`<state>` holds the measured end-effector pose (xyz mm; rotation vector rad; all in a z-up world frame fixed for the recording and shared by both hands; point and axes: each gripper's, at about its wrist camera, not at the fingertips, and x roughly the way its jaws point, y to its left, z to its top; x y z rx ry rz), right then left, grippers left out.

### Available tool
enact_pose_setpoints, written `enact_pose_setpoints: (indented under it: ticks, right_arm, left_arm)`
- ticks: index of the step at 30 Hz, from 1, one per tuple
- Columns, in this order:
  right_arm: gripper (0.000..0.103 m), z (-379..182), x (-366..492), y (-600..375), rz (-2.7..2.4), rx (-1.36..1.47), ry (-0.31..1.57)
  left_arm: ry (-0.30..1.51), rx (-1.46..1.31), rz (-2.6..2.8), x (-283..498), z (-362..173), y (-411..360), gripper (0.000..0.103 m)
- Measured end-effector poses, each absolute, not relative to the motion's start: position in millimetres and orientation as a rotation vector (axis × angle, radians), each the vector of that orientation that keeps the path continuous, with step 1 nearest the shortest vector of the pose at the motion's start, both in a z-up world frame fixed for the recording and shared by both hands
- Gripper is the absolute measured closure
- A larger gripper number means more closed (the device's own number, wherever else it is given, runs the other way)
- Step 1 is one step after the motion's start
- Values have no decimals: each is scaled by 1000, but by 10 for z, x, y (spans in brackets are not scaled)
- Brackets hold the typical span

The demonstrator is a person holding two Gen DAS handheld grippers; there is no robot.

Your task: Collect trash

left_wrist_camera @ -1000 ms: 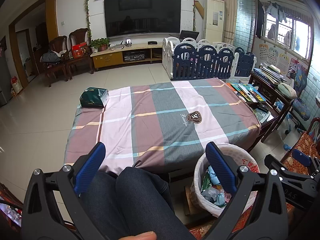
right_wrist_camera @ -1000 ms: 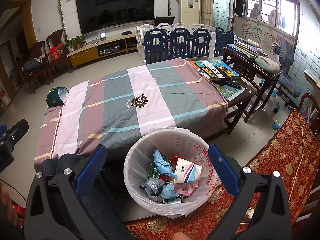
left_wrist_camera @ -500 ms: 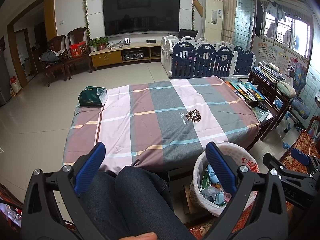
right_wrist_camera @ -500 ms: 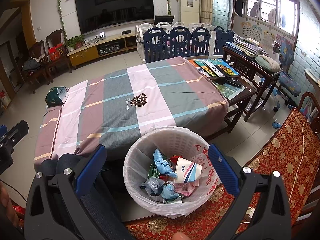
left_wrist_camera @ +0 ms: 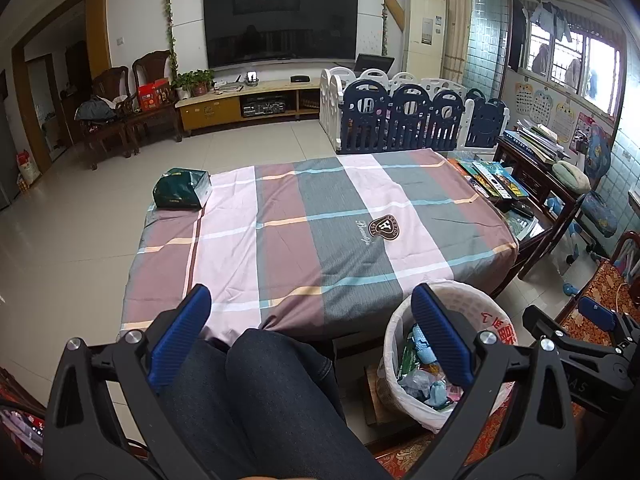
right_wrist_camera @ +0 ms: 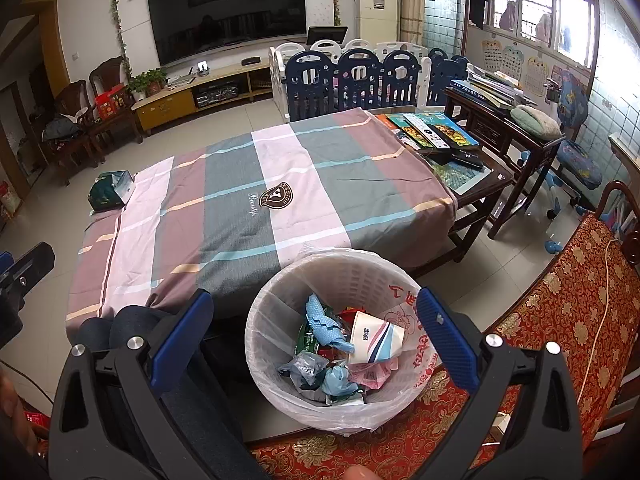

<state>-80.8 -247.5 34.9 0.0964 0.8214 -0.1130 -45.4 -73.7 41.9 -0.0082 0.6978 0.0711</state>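
Almost nothing shifted since a second ago: left view tilted slightly, plaid-cloth-covered table (left_wrist_camera: pixel 320 220) sitting a little lower in frame; right view unchanged. Left gripper (left_wrist_camera: pixel 312 344) spread wide, empty, held over dark-trousered knees (left_wrist_camera: pixel 256 380). Right gripper (right_wrist_camera: pixel 316 340) equally wide, empty, poised above white lattice bin with plastic liner (right_wrist_camera: pixel 280 384). Crumpled wrappers, blue paper and a paper cup (right_wrist_camera: pixel 374 338) already inside bin. Only item left on cloth: dark green packet (left_wrist_camera: pixel 180 189) at far left corner, well apart from both tools. Judged: collection near done, or paused before reaching for packet.
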Motion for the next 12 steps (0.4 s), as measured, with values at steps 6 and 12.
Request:
enact_pose_setpoints:
  ticks: [6,12]
  right_arm:
    - [4,315,-788,-2491,-121,102,836]
    - [4,429,-845,-2547,-62,172,769]
  left_arm:
    - [702,-4,71,-437,392,-739,3]
    - [736,-15,94,-344,271,-658,3]
